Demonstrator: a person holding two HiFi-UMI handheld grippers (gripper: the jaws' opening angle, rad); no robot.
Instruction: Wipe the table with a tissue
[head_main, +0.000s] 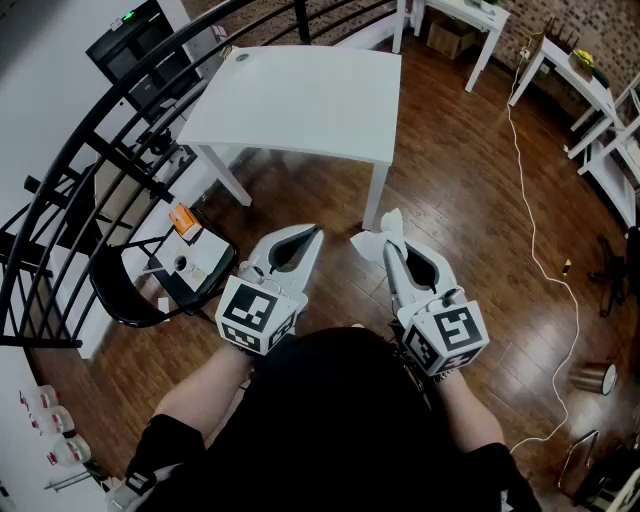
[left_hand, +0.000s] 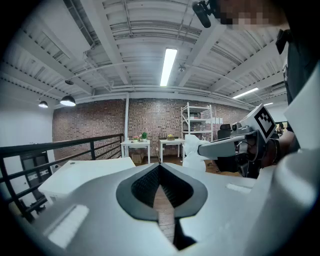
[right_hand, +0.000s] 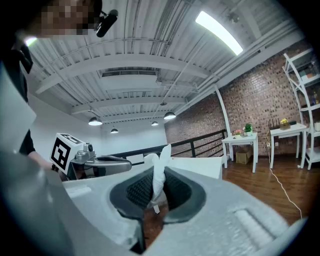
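Observation:
A white tissue (head_main: 380, 236) sticks out of my right gripper (head_main: 388, 247), which is shut on it; in the right gripper view the tissue (right_hand: 159, 172) stands pinched between the dark pads. My left gripper (head_main: 315, 233) is shut with nothing in it, its jaw tips meeting (left_hand: 159, 165). Both grippers hover over the wooden floor, just short of the white table (head_main: 300, 100), whose top is bare except for a small round mark near its far left corner. The left gripper view also shows the right gripper with the tissue (left_hand: 192, 154) to its right.
A black railing (head_main: 110, 140) curves along the left. A black chair (head_main: 140, 290) with small items stands at the lower left. A white cable (head_main: 535, 240) runs over the floor at right. More white tables (head_main: 575, 75) stand at the far right.

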